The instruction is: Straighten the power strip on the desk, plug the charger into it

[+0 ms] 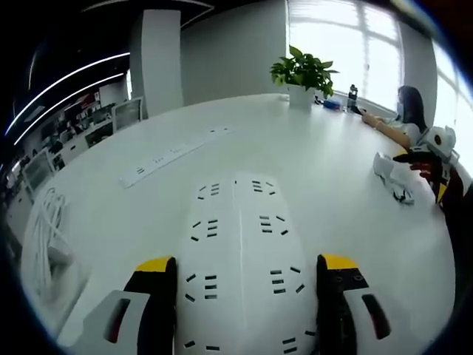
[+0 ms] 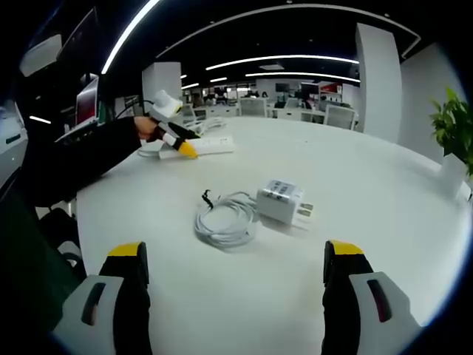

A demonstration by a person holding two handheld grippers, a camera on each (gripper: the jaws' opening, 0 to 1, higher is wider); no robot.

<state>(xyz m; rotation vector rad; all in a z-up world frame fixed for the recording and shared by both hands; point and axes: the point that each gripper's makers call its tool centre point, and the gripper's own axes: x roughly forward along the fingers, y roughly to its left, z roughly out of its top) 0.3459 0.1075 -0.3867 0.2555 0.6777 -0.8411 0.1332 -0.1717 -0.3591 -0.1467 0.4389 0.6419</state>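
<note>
— Straddling the power strip [image 1: 240,274] right now, that's your left gripper [image 1: 247,285]: a yellow-tipped jaw on either long side of the white body, rows of sockets running away between them. Whether the jaws actually press on the strip, I cannot tell.

— And my right one?

— Your right gripper [image 2: 236,277] hangs wide open over the bare white desk [image 2: 384,200], holding nothing. Just beyond its jaws lies the charger [image 2: 281,201], a white block with its prongs sticking out to one side, and touching it on the other side is its coiled white cable [image 2: 225,220].

— Where's the strip from there?

— Well beyond the charger, near the desk's far edge, with your left gripper down on it and your dark sleeve [image 2: 81,159] behind.

— Anything else near the strip?

— A second long strip [image 1: 174,155] lies flat farther out on the desk, and well past it a potted plant [image 1: 303,74] stands by the window. A seated person [image 1: 403,118] is at the desk's edge.
</note>
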